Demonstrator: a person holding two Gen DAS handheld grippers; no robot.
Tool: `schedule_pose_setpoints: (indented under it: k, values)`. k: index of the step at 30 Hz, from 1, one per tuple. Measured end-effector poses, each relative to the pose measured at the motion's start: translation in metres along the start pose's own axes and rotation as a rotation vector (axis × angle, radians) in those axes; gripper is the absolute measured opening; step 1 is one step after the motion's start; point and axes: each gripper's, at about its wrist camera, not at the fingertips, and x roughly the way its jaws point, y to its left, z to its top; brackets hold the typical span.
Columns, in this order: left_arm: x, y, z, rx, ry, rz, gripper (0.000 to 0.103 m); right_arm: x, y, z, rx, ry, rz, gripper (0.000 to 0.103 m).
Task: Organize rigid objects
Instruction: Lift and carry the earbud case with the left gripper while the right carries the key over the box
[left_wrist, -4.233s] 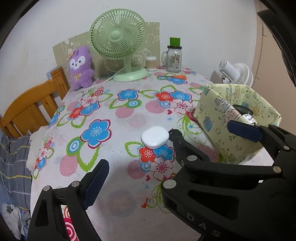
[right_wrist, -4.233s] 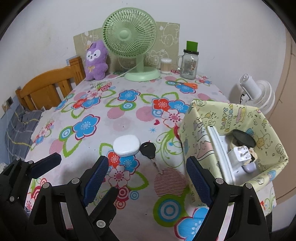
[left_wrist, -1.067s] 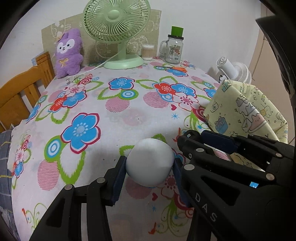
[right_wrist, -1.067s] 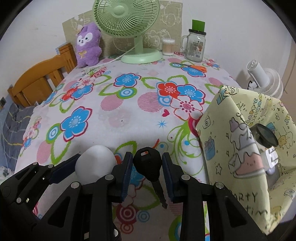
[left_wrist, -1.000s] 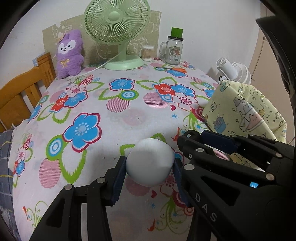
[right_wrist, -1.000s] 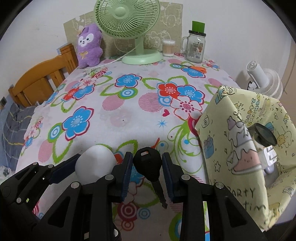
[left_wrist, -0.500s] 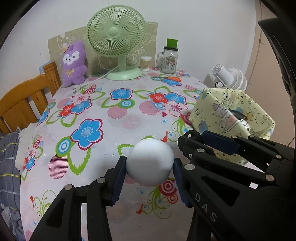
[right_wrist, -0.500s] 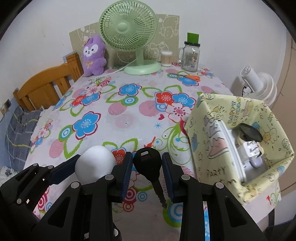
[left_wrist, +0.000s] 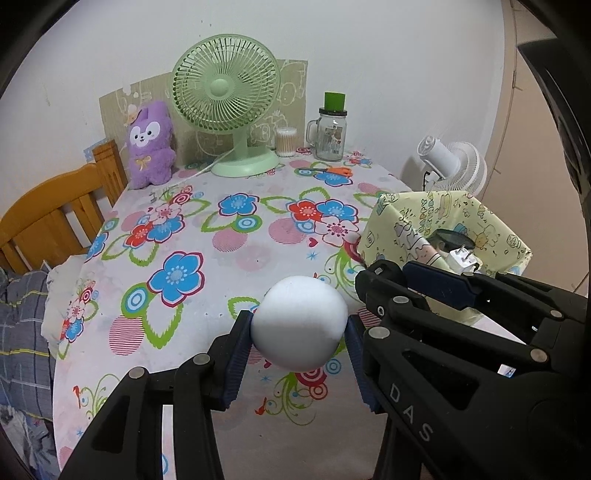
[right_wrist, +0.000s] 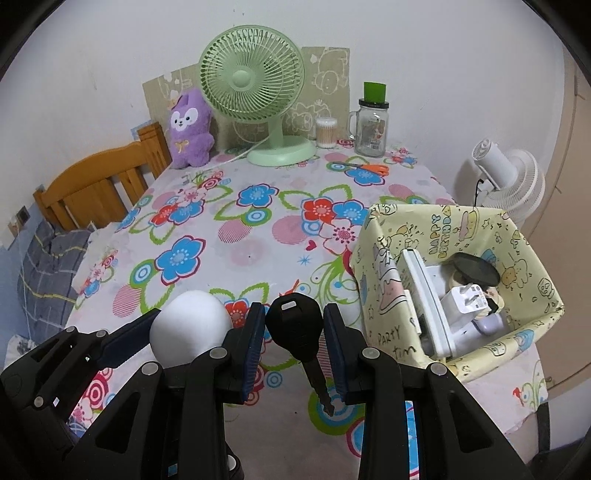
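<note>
Both grippers have lifted off the worktop (left_wrist: 258, 424) since a second ago, so more of the flowery cloth shows underneath. Left gripper (left_wrist: 299, 328) is pinching the white case (left_wrist: 300, 326), right gripper (right_wrist: 295, 332) is clamped on the black key (right_wrist: 295, 326), blade hanging toward 6 o'clock. Yellow box (right_wrist: 532, 254) sits at 3 o'clock, already holding a charger (right_wrist: 463, 301).
</note>
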Motion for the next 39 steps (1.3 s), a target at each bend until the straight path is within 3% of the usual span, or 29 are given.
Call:
schedule_pose_setpoints:
  k: [18, 39]
  values:
    - [-0.023, -0.027, 0.021, 0.025, -0.052, 0.009, 0.052, -0.036, -0.023, 0.017, 0.009, -0.060, 0.003, 0.035]
    - [-0.001, -0.073, 0.051, 0.074, -0.051, -0.038, 0.052, -0.035, -0.078, 0.034, 0.055, -0.069, -0.043, 0.035]
